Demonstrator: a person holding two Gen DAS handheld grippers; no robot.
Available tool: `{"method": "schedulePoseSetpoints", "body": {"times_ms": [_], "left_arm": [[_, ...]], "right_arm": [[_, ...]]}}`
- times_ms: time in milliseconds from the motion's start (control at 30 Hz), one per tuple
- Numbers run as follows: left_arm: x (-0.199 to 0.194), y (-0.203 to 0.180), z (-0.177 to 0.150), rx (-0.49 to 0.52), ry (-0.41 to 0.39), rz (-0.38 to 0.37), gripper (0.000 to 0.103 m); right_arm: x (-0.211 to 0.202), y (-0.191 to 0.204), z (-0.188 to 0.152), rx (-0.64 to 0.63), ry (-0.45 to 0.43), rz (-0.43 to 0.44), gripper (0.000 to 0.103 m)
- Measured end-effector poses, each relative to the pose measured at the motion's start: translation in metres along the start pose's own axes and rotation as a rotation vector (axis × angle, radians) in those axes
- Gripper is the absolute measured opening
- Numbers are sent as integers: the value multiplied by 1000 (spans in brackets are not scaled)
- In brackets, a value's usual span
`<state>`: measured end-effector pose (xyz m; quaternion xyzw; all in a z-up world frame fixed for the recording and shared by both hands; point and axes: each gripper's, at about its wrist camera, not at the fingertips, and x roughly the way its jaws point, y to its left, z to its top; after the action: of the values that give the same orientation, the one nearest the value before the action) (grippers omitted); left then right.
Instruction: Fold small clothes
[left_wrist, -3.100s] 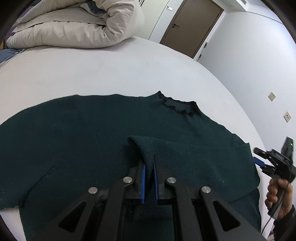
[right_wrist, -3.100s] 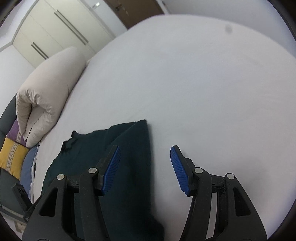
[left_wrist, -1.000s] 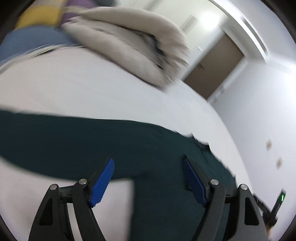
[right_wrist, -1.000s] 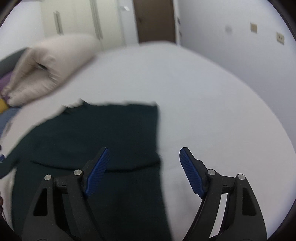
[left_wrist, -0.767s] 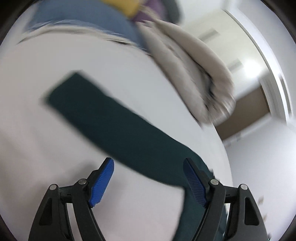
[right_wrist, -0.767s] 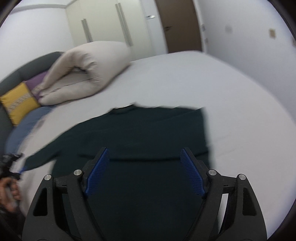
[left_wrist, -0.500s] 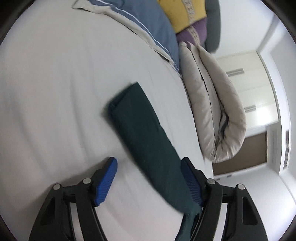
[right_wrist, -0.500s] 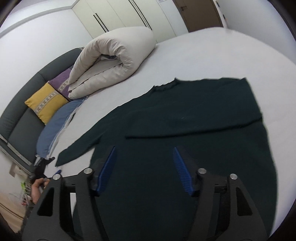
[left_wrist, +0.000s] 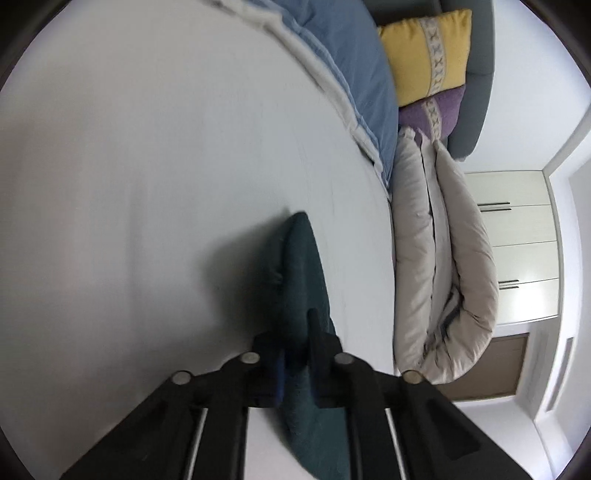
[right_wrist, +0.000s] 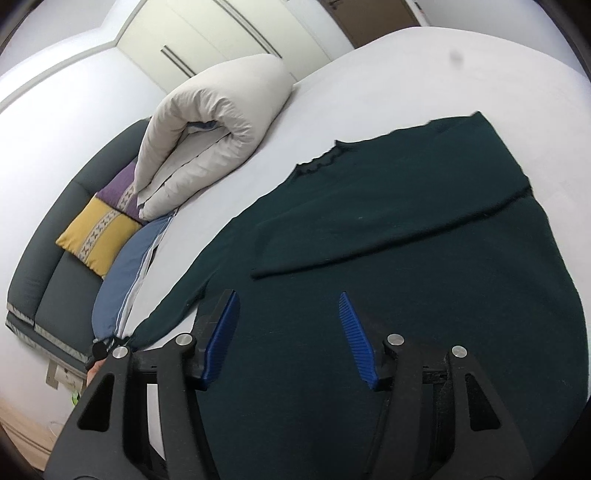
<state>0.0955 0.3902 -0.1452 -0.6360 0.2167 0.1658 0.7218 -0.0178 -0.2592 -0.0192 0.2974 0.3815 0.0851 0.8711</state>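
Left gripper (left_wrist: 295, 363) clamped on the sweater's (right_wrist: 388, 229) sleeve (left_wrist: 301, 280), right gripper (right_wrist: 291, 341) half open — closing above the sweater's body, bed (left_wrist: 147, 147) beneath.

sweater (right_wrist: 406, 295): 1 | cushions (right_wrist: 96, 236): 2 | duvet (right_wrist: 210, 122): 1 | claws (right_wrist: 288, 339): 2

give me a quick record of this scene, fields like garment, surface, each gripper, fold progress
garment: dark green sweater, spread flat
surface: white bed
left gripper: shut on the outstretched sleeve near the cuff
right gripper: jaws closing above the sweater body, not pinching it
fold progress: other sleeve already folded across the chest
background: rolled beige duvet, yellow cushion
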Motion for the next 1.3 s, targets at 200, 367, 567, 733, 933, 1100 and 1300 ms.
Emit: {"method": "schedulePoseSetpoints", "body": {"times_ms": [200, 367, 567, 733, 933, 1100, 1300], "left_arm": [[2, -96, -61, 418, 29, -34, 8], [11, -186, -185, 894, 131, -116, 8], [19, -205, -368, 1415, 234, -131, 8], [45, -174, -442, 1565, 338, -50, 15], [55, -151, -440, 1540, 445, -22, 62], [39, -141, -430, 1491, 454, -40, 82], [32, -132, -404, 1403, 502, -55, 82]], "right_arm": [[5, -30, 1, 55, -12, -8, 52], [6, -53, 0, 104, -25, -21, 52], [-1, -77, -4, 145, -40, -31, 52], [-1, -85, -3, 144, -20, -26, 52], [28, -74, 6, 121, 60, 2, 53], [72, -48, 29, 98, 117, 73, 54], [136, -12, 63, 84, 207, 102, 54]]}}
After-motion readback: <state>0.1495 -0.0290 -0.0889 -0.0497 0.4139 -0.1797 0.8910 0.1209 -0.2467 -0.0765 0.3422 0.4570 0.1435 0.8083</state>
